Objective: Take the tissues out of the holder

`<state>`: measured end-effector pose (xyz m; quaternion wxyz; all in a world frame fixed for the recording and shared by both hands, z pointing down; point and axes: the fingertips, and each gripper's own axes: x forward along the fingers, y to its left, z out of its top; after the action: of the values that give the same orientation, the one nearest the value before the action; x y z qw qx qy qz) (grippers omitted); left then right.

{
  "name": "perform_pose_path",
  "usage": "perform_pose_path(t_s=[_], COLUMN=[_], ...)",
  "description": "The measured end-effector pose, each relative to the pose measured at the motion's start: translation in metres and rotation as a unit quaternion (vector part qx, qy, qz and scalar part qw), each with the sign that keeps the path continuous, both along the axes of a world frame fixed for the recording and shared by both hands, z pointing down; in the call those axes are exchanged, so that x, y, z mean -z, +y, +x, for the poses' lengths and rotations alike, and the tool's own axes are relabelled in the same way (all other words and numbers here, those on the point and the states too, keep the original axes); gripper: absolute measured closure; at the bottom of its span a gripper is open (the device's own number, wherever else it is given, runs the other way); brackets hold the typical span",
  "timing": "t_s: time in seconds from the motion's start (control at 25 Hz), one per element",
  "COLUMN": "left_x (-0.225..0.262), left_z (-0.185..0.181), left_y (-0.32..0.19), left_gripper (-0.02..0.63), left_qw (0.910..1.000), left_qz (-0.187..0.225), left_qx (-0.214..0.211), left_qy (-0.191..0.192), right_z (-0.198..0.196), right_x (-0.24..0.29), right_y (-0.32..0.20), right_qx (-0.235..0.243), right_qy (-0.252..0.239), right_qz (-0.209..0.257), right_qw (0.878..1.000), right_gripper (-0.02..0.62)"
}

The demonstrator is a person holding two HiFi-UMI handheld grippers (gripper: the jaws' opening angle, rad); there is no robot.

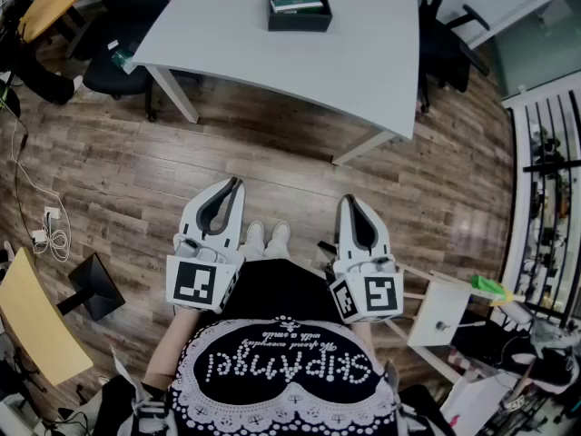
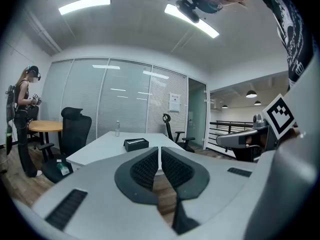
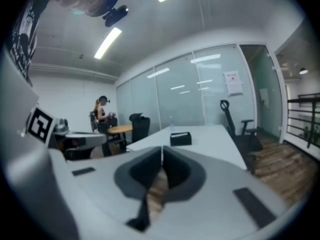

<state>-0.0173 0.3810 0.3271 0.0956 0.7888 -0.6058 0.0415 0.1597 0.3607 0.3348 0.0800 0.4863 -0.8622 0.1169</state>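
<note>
A black open-topped tissue holder (image 1: 299,12) with a pack of tissues (image 1: 297,4) lying in it stands on the far part of a white table (image 1: 363,53). The holder (image 2: 136,144) shows small in the left gripper view, and in the right gripper view the holder (image 3: 180,139) also sits well ahead. Both grippers hang close to the person's body over the wood floor, far short of the table. My left gripper (image 1: 236,183) is shut with nothing between its jaws. My right gripper (image 1: 349,200) is shut and empty too.
Black office chairs (image 1: 449,48) stand at the table's right and left (image 1: 113,62). A second person (image 2: 22,119) stands by a round wooden table (image 2: 45,126) at the far left. A railing (image 1: 545,189) and clutter fill the right side. A clear bottle (image 2: 117,128) stands on the white table.
</note>
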Motion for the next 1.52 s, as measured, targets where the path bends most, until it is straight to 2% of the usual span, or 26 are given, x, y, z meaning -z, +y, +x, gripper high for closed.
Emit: perform_pose_path(t_s=[0.32, 0.8, 0.96, 1.36, 1.52], left_x=[0.001, 0.009, 0.011, 0.014, 0.012], left_z=[-0.001, 0.024, 0.036, 0.037, 0.039], left_y=[-0.003, -0.004, -0.002, 0.015, 0.016], left_gripper=[0.571, 0.57, 0.571, 0.571, 0.569], left_qw=[1.0, 0.9999, 0.9996, 0.9971, 0.9971], left_qz=[-0.001, 0.006, 0.01, 0.022, 0.021], left_qx=[0.006, 0.012, 0.021, 0.067, 0.062], left_qy=[0.0, -0.005, -0.013, -0.029, -0.039], right_z=[-0.002, 0.021, 0.037, 0.066, 0.064], right_x=[0.004, 0.006, 0.005, -0.005, -0.007], right_y=[-0.005, -0.004, -0.005, 0.004, 0.006], right_qx=[0.009, 0.02, 0.019, 0.027, 0.031], right_qy=[0.0, -0.004, -0.029, -0.031, -0.037], right_qz=[0.003, 0.003, 0.001, -0.003, -0.007], right_qw=[1.0, 1.0, 0.999, 0.999, 0.999], right_gripper=[0.561, 0.561, 0.561, 0.561, 0.561])
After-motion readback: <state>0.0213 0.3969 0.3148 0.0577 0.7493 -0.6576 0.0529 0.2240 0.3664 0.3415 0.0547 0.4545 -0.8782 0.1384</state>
